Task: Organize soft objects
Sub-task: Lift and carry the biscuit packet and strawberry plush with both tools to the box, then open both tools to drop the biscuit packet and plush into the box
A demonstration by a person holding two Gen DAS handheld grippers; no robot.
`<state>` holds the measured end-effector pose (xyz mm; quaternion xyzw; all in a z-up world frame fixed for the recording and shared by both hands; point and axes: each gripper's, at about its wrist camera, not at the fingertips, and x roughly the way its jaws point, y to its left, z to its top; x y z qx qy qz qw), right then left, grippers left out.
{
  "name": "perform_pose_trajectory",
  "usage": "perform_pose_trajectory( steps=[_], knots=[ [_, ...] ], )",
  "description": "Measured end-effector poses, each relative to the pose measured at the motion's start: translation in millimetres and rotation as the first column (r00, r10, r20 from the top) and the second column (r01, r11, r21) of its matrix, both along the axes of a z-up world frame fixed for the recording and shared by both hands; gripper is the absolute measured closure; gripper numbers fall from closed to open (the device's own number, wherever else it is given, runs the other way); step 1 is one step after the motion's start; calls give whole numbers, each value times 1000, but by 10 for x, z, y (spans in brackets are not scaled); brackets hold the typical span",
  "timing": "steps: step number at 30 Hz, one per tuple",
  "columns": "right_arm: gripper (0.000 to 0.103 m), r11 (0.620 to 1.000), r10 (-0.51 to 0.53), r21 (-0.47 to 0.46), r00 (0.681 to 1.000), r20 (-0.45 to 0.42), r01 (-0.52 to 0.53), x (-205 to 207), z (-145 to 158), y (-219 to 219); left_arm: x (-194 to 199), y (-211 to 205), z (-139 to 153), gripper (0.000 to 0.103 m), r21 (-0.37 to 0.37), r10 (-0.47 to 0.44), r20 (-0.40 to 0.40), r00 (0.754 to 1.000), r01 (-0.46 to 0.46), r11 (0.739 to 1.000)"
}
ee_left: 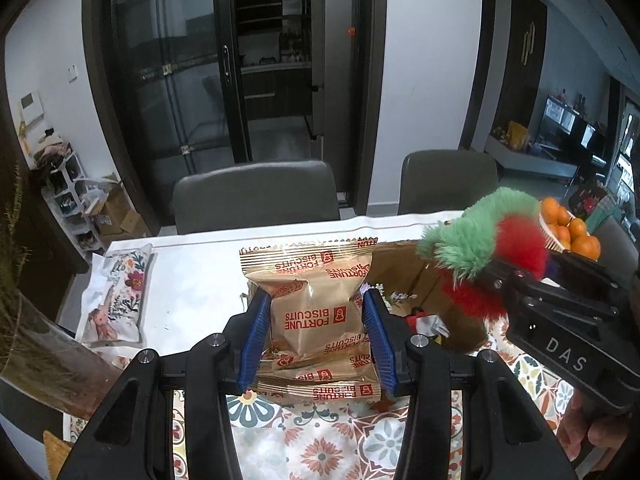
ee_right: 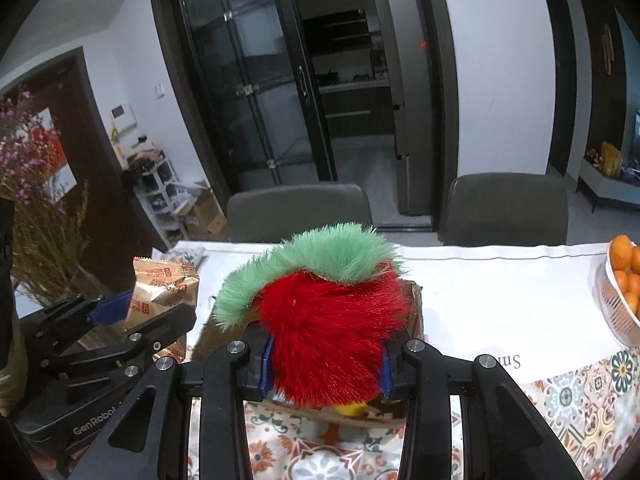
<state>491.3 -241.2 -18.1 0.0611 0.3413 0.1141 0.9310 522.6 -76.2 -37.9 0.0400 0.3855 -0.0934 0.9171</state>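
Biscuit packets (ee_left: 316, 312), gold with red letters, are pinched between the blue pads of the left gripper (ee_left: 316, 332) and are held up over the table (ee_left: 192, 288). More of the same gold packets are seen just under them, between the jaws. A fluffy red and green toy (ee_right: 328, 312) is squeezed tight by the right gripper (ee_right: 326, 364) and is held just above a brown cardboard box (ee_right: 414, 312). The box sits near the middle of the table, and its open top is partly hidden by the toy. To the left of the box, a flowered pouch (ee_left: 116, 300) is laid flat close to the table's left edge. To the right of the box, a wide bare stretch of white cloth is seen, ending at a bowl of oranges (ee_right: 624, 284) at the table's right edge. Behind the box, two grey chairs (ee_left: 256, 196) are pushed up to the far edge.
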Motion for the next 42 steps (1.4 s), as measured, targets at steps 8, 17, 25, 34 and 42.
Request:
perform_pose_trajectory(
  steps=[8,17,25,34,42],
  knots=[
    [63,999,21,-27,998,-64,-23,319,-282,34,262,-26,-296,56,14,8,-53,999,-7,1000],
    [63,998,42,-48,991,-126,-48,601,-586,69,435,-95,-588,56,43,5,-104,995,0,999],
    [63,996,57,-49,974,-221,-69,846,-927,127,491,-164,-848,56,71,-10,-152,988,21,997],
    [59,988,90,-97,956,-280,-122,940,-1128,269,570,-206,-1036,54,68,-25,-217,976,40,997],
    [37,981,121,-109,948,-293,-159,897,-1089,376,471,-184,-991,29,60,-40,-234,971,56,997]
  ],
)
